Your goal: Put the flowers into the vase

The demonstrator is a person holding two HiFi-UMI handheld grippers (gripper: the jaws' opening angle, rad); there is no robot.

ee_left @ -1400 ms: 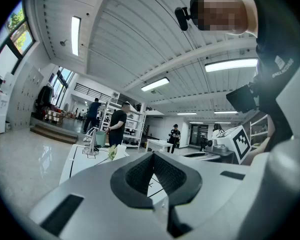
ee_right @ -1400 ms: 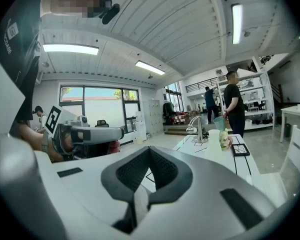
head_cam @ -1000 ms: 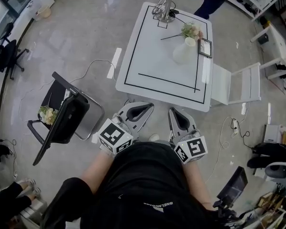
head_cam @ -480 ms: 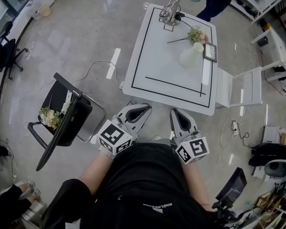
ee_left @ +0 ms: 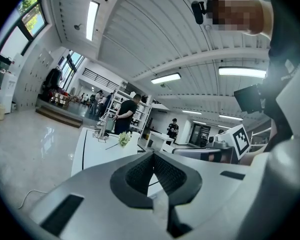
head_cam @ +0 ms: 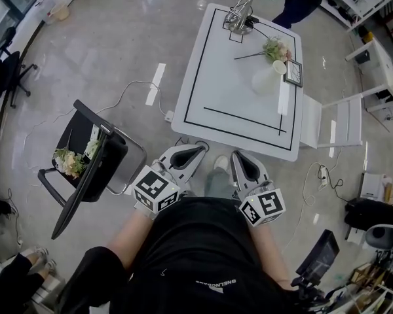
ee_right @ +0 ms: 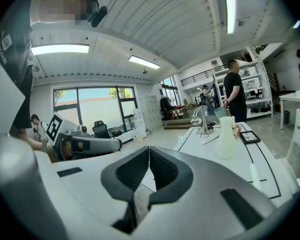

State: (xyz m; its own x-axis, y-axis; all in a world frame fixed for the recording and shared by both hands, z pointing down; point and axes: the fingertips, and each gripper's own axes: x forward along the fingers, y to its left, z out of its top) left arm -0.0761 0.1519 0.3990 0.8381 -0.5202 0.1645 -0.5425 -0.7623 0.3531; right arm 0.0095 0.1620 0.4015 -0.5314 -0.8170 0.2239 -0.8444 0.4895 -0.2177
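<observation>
Flowers point(head_cam: 277, 48): one stem lies on the table point(head_cam: 216, 90), its bloom just beside the vase point(head_cam: 267, 78); we see another bunch point(head_cam: 69, 161) on the chair point(head_cam: 95, 159), well apart from the table.
Vase: upright near the table's far right side, next to a small frame point(head_cam: 293, 74).
Risk: we judge a reach across could tip the vase or push it into the frame, and the thin stem may slip from the pads.
Left tongs point(head_cam: 202, 146): closed, pads together, holding nothing, short of the table.
Right tongs point(head_cam: 238, 156): closed, empty, touching nothing.

Closed, empty right tongs point(ee_right: 149, 149); white vase point(ee_right: 226, 134) on table point(ee_right: 264, 160) ahead.
</observation>
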